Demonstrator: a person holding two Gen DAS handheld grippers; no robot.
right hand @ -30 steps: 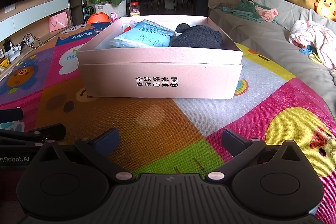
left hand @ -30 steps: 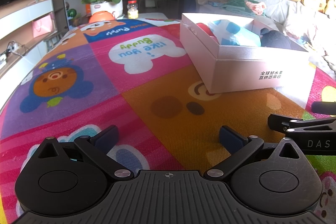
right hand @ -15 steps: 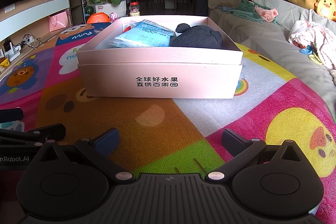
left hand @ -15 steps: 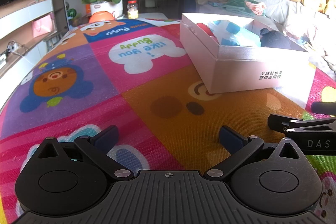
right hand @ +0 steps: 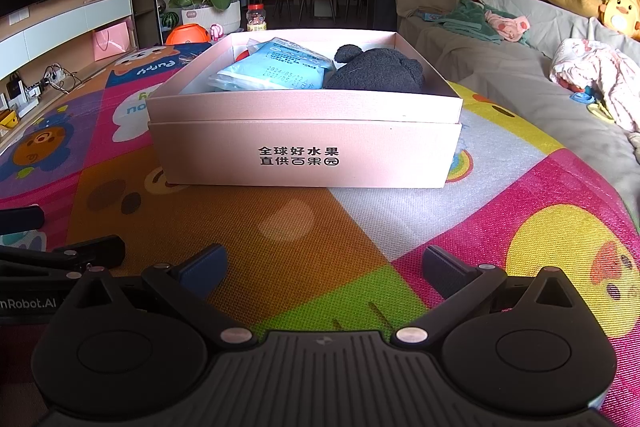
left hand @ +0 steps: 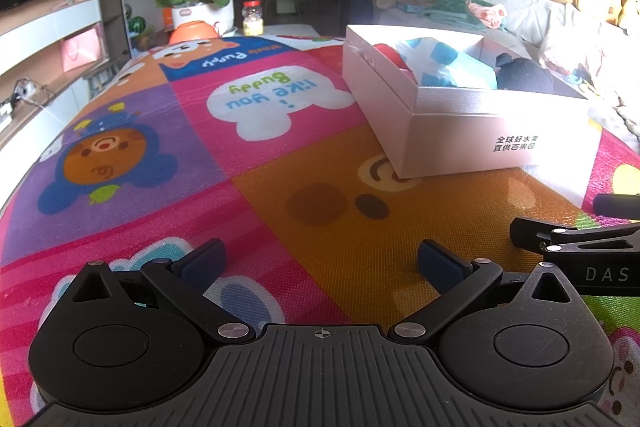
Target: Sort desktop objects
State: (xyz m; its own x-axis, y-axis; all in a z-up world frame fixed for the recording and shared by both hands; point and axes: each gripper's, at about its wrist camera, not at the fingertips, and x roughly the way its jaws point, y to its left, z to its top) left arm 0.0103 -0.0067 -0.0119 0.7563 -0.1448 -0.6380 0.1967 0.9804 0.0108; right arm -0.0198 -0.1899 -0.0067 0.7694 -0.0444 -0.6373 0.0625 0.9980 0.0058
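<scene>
Left tongs (left hand: pixel 320 259): mine, spread wide, empty, low over the colourful cartoon play mat (left hand: pixel 160 131).
Pink cardboard box (right hand: pixel 304 147): holds blue packet (right hand: pixel 276 71), dark fuzzy bundle (right hand: pixel 380 71).
Right tongs (right hand: pixel 324 263): wide, empty; driving forward, I'd shunt the box.

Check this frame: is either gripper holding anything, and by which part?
Nothing is held. The left gripper and right gripper are both open over the play mat, short of the pink box.

Black ribbed left tool (left hand: pixel 320 261) with blue pads (left hand: pixel 202 259), silver screws.
</scene>
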